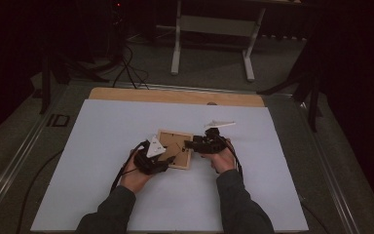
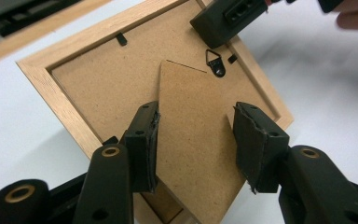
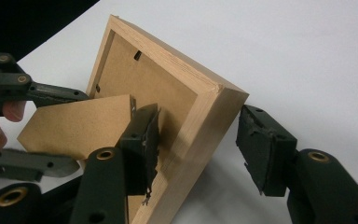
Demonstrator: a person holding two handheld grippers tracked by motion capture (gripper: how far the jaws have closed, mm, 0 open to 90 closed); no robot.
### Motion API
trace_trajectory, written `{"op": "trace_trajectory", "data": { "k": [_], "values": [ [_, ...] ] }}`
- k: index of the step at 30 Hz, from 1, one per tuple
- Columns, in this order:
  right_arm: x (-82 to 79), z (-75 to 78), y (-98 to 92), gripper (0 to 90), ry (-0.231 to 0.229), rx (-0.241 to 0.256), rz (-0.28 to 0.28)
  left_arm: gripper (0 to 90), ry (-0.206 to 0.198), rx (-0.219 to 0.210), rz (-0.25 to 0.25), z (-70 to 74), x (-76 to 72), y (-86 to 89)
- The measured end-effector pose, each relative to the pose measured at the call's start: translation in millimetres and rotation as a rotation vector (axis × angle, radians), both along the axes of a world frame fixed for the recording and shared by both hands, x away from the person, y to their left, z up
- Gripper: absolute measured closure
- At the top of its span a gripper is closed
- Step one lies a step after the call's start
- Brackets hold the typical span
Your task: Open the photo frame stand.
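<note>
Two pairs of tongs work on one small wooden picture frame (image 1: pixel 174 149), which lies face down near the middle of the bench. My left tongs (image 2: pixel 196 140) stand parted, one jaw on each side of the hinged cardboard stand (image 2: pixel 193 140) that is lifted off the frame's backing board (image 2: pixel 105 79); the left jaw touches the stand's edge, the right jaw sits just beside the other edge, and I cannot tell whether they press it. My right tongs (image 3: pixel 198 144) are spread wide over a corner of the frame (image 3: pixel 186 126): one jaw rests inside against the backing, the other hangs outside the wooden rim with a clear gap, so they grip nothing. In the left gripper view one black jaw of the right tongs lies on the frame's far edge, just beside the small black hanger (image 2: pixel 216 61) and a black turn clip (image 2: pixel 121 39). In the right gripper view the left tongs come in from the left, one jaw above the stand (image 3: pixel 77 123) and one below it. From the high view I see the left tongs (image 1: pixel 160 155) at the frame's near left corner and the right tongs (image 1: pixel 192 144) at its right edge, both forearms entering from below. The frame rests on a white sheet (image 1: pixel 102 161) covering the bench (image 1: pixel 175 96), whose wooden strip shows at the far side, and a small white piece (image 1: pixel 220 124) lies on the sheet just behind the right hand (image 1: pixel 221 158)
</note>
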State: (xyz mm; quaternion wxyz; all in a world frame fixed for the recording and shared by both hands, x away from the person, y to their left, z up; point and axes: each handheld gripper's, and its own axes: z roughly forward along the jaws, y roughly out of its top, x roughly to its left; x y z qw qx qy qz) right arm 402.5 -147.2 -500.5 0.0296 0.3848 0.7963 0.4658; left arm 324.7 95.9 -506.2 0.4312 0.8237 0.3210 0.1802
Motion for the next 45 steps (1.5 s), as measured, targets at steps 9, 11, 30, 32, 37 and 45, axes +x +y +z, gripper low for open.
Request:
{"op": "trace_trajectory", "data": {
  "k": [9, 11, 30, 32, 37, 45],
  "values": [
    [-4.6, 4.4, 2.2, 52.3, -0.035, 0.01, 0.025, 56.9, 0.203, -0.092, -0.055, -0.4, 11.7, 10.9],
    [-6.0, 5.2, 3.4, 52.6, -0.037, 0.009, 0.03, 60.8, 0.216, -0.091, -0.063, -0.1, 12.9, 12.8],
    [-12.0, 13.2, 4.8, 55.7, -0.087, 0.018, 0.055, 65.1, 0.184, -0.029, -0.07, 0.5, 15.2, 11.8],
    [-13.7, 15.8, 4.3, 56.4, -0.098, 0.027, 0.051, 66.2, 0.181, -0.023, -0.066, 0.5, 16.6, 11.3],
    [-17.4, 20.6, 3.7, 58.5, -0.133, 0.027, 0.05, 67.7, 0.174, -0.022, -0.05, 0.8, 20.6, 11.9],
    [-24.1, 24.7, 8.7, 58.5, -0.18, -0.013, 0.063, 68.2, 0.189, -0.027, -0.038, -2.9, 23.5, 15.4]
  ]
}}
